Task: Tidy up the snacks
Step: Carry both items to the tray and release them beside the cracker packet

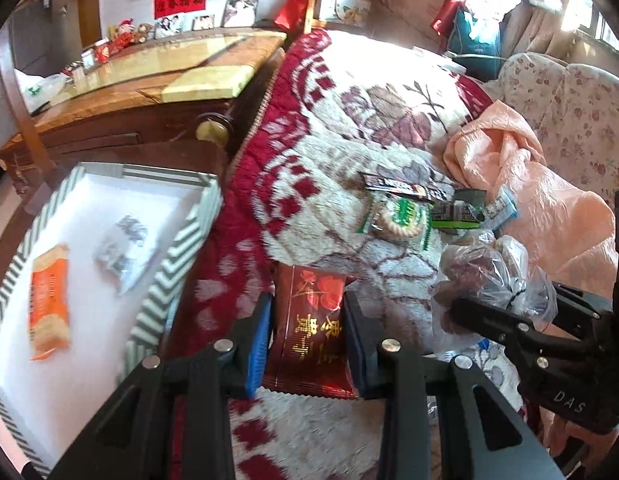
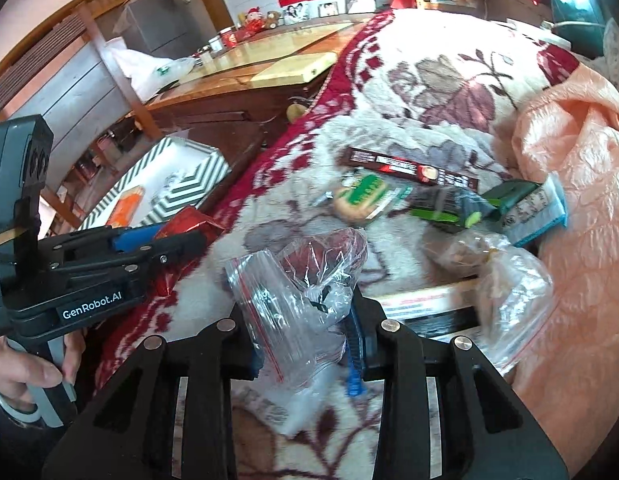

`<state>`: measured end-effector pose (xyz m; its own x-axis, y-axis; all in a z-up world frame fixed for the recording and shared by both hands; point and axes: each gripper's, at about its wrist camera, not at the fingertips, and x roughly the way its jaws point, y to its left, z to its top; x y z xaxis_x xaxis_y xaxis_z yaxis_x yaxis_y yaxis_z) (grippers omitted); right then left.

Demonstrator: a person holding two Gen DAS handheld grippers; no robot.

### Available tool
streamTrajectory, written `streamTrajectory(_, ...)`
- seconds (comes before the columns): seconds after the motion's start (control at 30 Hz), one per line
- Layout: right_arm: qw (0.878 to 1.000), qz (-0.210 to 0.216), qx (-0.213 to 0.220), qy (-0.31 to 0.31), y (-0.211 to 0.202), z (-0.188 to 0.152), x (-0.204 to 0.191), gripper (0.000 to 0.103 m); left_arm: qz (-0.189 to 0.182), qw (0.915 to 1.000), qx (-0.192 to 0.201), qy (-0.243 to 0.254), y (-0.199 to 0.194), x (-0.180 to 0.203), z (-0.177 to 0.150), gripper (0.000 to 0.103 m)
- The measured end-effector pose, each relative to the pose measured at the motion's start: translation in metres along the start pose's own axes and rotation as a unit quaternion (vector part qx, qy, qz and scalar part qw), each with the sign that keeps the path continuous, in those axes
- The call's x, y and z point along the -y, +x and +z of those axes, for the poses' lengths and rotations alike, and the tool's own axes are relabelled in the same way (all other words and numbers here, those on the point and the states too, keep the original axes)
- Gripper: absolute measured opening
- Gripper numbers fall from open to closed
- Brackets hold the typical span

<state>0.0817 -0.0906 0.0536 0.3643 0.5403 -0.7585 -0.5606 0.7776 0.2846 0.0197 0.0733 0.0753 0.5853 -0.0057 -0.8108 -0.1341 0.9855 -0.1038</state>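
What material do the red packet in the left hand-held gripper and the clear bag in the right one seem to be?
Red packet: probably glossy foil-type plastic film; it shines, with printed gold characters and a crimped bottom edge. Clear bag: thin transparent plastic, likely a zip bag; it wrinkles, shows dark contents through it, and carries a red strip along one edge.

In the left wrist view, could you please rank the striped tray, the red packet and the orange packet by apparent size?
1. striped tray
2. red packet, though it sits nearest the camera
3. orange packet
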Motion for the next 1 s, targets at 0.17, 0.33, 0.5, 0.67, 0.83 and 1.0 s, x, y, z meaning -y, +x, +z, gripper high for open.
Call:
streamTrajectory(0.17,1.0,0.009,0.001,-0.021,0.0,0.008,-0.025,0.032,0.017,0.9997,0.011,-0.01,-0.012,-0.016,-0.001,0.036)
streamTrajectory(0.33,0.999,0.017,0.0,-0.038,0.003,0.015,-0.046,0.032,0.033,0.999,0.019,-0.023,-0.023,-0.035,-0.002,0.036)
streamTrajectory(0.5,0.998,0.023,-0.003,-0.053,0.008,0.021,-0.064,0.032,0.043,0.998,0.024,-0.039,-0.03,-0.054,-0.003,0.036)
streamTrajectory(0.67,0.997,0.029,-0.009,-0.068,0.014,0.026,-0.081,0.032,0.052,0.997,0.029,-0.05,-0.037,-0.07,-0.004,0.036)
streamTrajectory(0.83,0.996,0.034,-0.014,-0.081,0.018,0.031,-0.095,0.032,0.06,0.9957,0.034,-0.061,-0.044,-0.085,-0.006,0.036)
streamTrajectory(1.0,0.995,0.038,-0.017,-0.095,0.022,0.034,-0.11,0.032,0.065,0.9948,0.036,-0.07,-0.048,-0.099,-0.007,0.036)
